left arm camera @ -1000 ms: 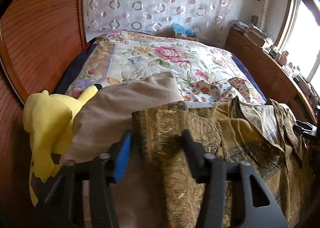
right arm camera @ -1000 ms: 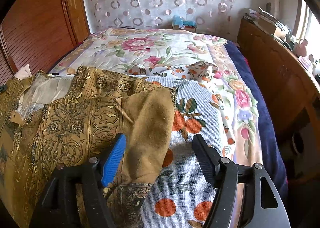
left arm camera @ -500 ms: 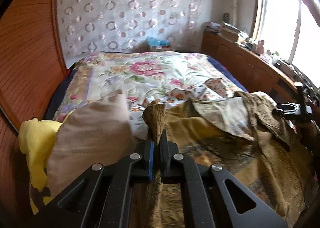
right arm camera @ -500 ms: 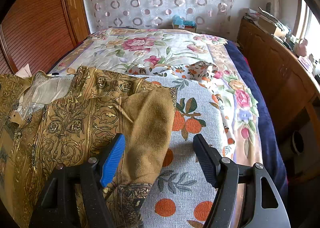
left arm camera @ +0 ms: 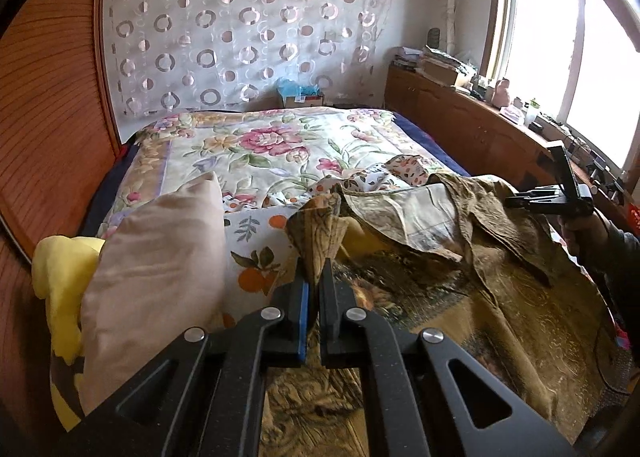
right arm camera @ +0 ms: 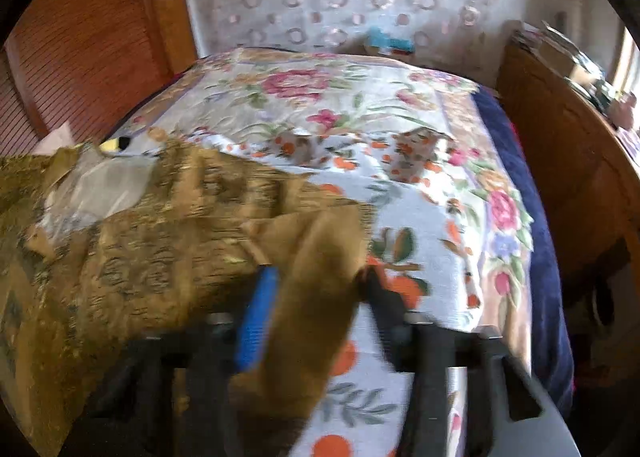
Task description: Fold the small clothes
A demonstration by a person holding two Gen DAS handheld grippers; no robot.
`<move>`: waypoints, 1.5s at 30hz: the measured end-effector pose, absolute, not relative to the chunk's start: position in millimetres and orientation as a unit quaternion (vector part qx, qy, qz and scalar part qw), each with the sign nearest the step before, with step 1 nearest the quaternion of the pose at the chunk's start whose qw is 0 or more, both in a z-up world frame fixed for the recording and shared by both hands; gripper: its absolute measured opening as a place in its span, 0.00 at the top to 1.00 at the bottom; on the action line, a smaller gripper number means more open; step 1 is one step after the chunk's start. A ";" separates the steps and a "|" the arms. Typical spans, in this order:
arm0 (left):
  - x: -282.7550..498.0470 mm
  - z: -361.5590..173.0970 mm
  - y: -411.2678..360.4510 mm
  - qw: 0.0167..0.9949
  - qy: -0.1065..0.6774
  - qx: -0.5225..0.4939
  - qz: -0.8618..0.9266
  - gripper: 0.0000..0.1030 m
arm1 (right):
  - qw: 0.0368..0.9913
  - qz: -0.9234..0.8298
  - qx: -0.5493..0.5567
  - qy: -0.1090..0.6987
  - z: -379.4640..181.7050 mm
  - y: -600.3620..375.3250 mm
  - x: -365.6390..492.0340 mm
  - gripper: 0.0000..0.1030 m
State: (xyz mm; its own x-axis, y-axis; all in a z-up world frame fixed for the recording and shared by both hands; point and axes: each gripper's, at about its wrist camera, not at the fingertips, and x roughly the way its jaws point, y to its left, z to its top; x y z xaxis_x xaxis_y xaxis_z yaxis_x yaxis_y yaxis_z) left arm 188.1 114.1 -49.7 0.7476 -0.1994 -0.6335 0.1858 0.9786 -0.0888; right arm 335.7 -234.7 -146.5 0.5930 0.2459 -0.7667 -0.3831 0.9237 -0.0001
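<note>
A gold-brown patterned garment (left arm camera: 460, 297) lies spread on the bed; it also shows in the right wrist view (right arm camera: 160, 257). My left gripper (left arm camera: 313, 281) is shut on a bunched corner of the garment (left arm camera: 320, 229) and holds it lifted. My right gripper (right arm camera: 316, 293) is open, its fingers either side of a plain brown flap of the garment (right arm camera: 316, 277); this view is motion-blurred. The right gripper also shows at the far right of the left wrist view (left arm camera: 556, 197), held by a hand.
The bed has a floral quilt (left arm camera: 256, 145) and an orange-print sheet (right arm camera: 420, 257). A beige pillow (left arm camera: 160, 269) and a yellow plush toy (left arm camera: 60, 277) lie at the left. A wooden wall panel (left arm camera: 48, 117) is left, a cluttered wooden cabinet (left arm camera: 480, 125) right.
My left gripper closed on the garment's corner and lifted it. My right gripper stayed open, then began moving forward over the flap, blurring its view.
</note>
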 end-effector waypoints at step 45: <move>-17.5 -17.8 135.3 0.965 0.246 -0.051 -0.080 0.96 | 0.944 0.180 -0.055 0.269 -126.2 -296.3 49.2 0.96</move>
State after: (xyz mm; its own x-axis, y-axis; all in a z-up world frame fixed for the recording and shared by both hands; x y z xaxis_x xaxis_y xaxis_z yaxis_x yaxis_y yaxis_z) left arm -17.5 135.3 -17.8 0.8668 -0.1784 -0.4657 0.1285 0.9822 -0.1371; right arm 49.2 -296.3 -126.2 0.7899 0.3112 -0.5284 -0.3702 0.9289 -0.0063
